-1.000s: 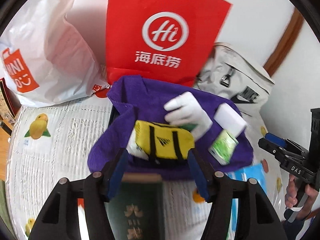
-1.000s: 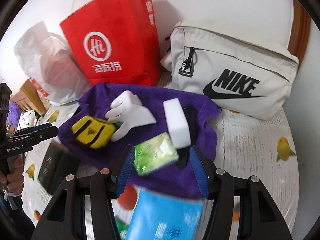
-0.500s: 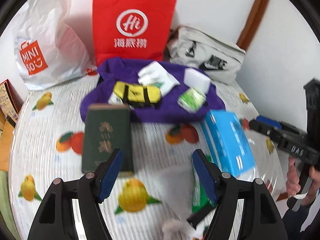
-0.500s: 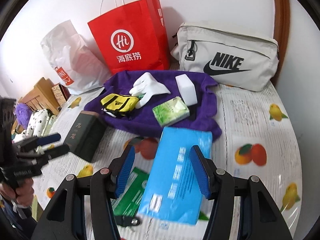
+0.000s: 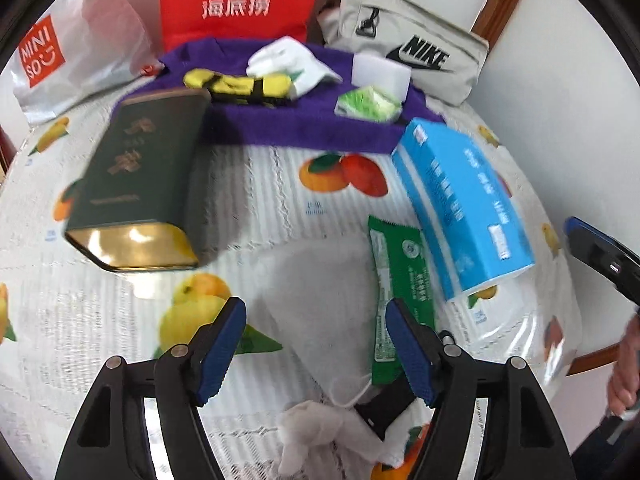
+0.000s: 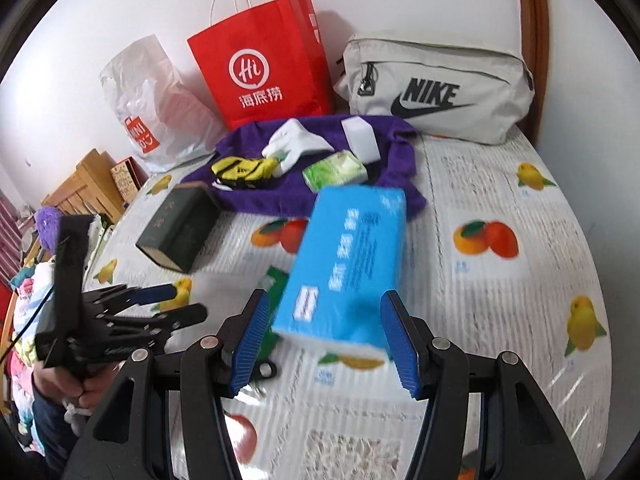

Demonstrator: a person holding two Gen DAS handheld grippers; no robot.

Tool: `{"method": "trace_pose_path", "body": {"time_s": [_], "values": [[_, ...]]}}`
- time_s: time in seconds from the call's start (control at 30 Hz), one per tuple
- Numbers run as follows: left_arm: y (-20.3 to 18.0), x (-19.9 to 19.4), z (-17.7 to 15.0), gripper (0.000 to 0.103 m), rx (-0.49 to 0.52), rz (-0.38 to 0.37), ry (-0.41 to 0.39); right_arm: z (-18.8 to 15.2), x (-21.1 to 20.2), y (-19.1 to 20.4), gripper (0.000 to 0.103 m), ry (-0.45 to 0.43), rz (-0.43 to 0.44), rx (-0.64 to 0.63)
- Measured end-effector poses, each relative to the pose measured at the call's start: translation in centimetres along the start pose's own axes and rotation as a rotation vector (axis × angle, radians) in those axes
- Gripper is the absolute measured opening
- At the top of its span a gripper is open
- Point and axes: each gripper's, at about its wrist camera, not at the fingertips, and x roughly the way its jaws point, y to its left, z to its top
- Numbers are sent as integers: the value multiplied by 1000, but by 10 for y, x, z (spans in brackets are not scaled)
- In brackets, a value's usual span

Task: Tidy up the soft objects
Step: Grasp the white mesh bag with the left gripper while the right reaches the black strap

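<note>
Blurred: blue tissue box point(image 6: 348, 264), lettering unreadable.
Left gripper point(image 5: 312, 354): jaws apart, empty, now over the white mask point(image 5: 320, 316).
Right gripper point(image 6: 322, 344): jaws apart, empty, pulled back from the purple cloth point(image 6: 256, 196).

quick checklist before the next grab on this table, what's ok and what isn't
1. Left claw empty, pads apart: ok.
2. Right claw empty: ok; the blue tissue pack lies beyond its pads, ungripped.
3. White face mask under the left claw, uncovered: ok.
4. Green wrapper clear of the mask: not ok, it lies along the mask's edge.
5. Soft things on the purple cloth sorted: not ok, loosely piled.
6. View sharp: not ok, blurred.
</note>
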Motion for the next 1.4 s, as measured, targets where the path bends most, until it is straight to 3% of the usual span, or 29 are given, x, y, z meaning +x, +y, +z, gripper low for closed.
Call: {"method": "trace_pose_path", "body": {"time_s": [0.2, 0.3, 0.37, 0.4, 0.47, 0.53, 0.7, 1.1, 1.4], "values": [[-15, 27, -6, 70, 92, 126, -33, -23, -6, -2, 57, -3, -19, -12], [-18, 30, -7, 67, 108, 136, -53, -35, -1, -5, 57, 18, -24, 2], [-20, 28, -7, 44, 124, 140, -71, -41, 3, -5, 57, 37, -23, 13], [-20, 27, -7, 38, 126, 125, -72, -44, 5, -4, 57, 47, -24, 17], [-19, 25, -7, 15, 127, 85, -72, -48, 7, 1, 57, 54, -23, 6], [-19, 25, -7, 6, 134, 57, -72, -51, 10, 9, 57, 60, -21, -13], [-11, 16, -13, 5, 107, 17, -88, -55, 21, 33, 57, 82, 5, -66], [55, -21, -34, 5, -7, 104, -128, -54, 57, 79, 57, 154, 63, -125], [88, -18, -43, 5, -85, 77, -130, -40, 88, 109, 57, 189, 61, -154]]}}
